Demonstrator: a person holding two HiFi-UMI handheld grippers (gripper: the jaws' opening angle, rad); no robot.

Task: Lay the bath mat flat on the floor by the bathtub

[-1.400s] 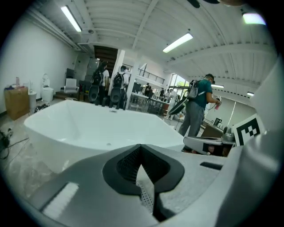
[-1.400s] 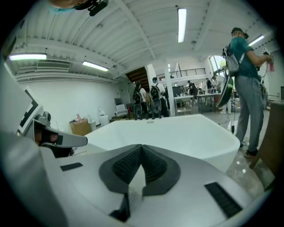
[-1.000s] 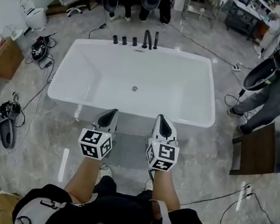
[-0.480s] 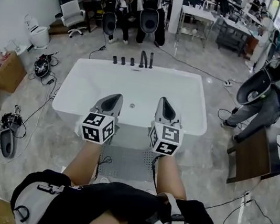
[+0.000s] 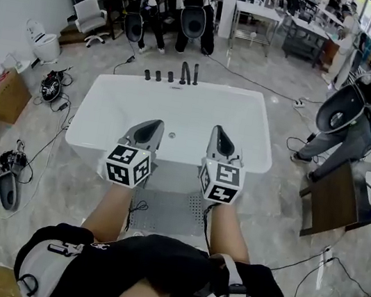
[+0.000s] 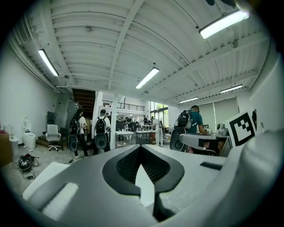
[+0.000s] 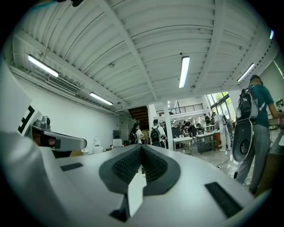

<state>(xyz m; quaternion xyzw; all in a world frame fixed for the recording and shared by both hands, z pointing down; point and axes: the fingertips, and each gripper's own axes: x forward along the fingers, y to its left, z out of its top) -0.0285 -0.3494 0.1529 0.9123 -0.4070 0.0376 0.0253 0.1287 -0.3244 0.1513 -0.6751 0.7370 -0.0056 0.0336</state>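
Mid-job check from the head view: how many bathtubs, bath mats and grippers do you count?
White rectangular bathtub: 1
Grey rectangular bath mat on the floor: 1
Grey-and-white grippers, left gripper and right gripper: 2
Total: 4

We see a white toilet (image 5: 42, 43) near a white chair (image 5: 93, 14), a brown box (image 5: 4, 96) at the left, and people with backpacks (image 5: 195, 8) far back.

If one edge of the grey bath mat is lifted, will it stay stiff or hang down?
Probably it hangs down: the bath mat looks thin and lies flat on the floor. Being so thin, it is likely light.
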